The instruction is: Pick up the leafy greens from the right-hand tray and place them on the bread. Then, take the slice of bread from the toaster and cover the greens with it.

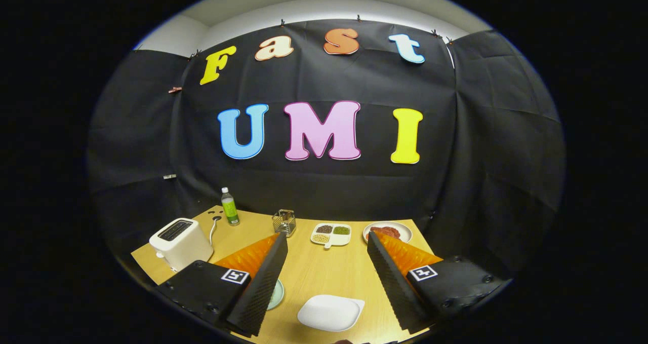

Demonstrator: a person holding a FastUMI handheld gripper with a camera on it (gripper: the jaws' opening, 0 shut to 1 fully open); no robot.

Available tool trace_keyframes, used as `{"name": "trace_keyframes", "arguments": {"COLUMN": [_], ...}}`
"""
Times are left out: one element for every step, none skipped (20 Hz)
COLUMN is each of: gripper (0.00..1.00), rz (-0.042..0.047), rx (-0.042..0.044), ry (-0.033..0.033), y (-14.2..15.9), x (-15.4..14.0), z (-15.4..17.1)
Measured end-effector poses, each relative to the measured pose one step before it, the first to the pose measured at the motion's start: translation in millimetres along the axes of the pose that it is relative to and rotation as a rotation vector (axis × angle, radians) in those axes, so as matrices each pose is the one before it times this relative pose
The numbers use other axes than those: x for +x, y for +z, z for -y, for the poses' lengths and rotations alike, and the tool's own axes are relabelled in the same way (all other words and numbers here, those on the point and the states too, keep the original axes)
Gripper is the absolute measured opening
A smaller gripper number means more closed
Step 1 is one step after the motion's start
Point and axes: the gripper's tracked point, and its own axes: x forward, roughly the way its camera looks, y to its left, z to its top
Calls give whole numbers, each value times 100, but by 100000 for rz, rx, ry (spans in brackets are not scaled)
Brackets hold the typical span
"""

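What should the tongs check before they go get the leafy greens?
1. Tongs open with nothing between them: ok.
2. Leafy greens spotted: cannot tell; the round plate beyond the right finger holds something reddish, and the divided dish holds small heaps.
3. Bread to put greens on: cannot tell; the white plate between the fingers looks bare.
4. Toaster upright on the table, beside the left finger: ok.
5. Slice in the toaster: cannot tell.

toaster (180,241): white, upright, table's left | white tray (330,312): between tongs (326,255)
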Motion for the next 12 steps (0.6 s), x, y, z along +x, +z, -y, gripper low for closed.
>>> {"name": "trace_keyframes", "arguments": {"gripper": [98, 98, 98, 98, 98, 98, 98, 98, 98, 98, 98, 98], "rz": [525, 867, 1231, 1087, 520, 175, 142, 269, 423, -15, -630, -1233], "rx": [-17, 18, -7, 143, 155, 525, 692, 457, 232, 144, 29, -146], "ry": [-1048, -1541, -1483, -1243, -791, -569, -263, -494, -630, -444, 110, 634], "y": [306, 363, 448, 413, 235, 115, 123, 138, 28, -102, -322, -551], "x": [-300, -211, -153, -216, -131, -145, 15, 18, 69, 21, 173, 54], "z": [578, 622, 702, 536, 392, 264, 322, 277, 278, 211, -31, -210]}}
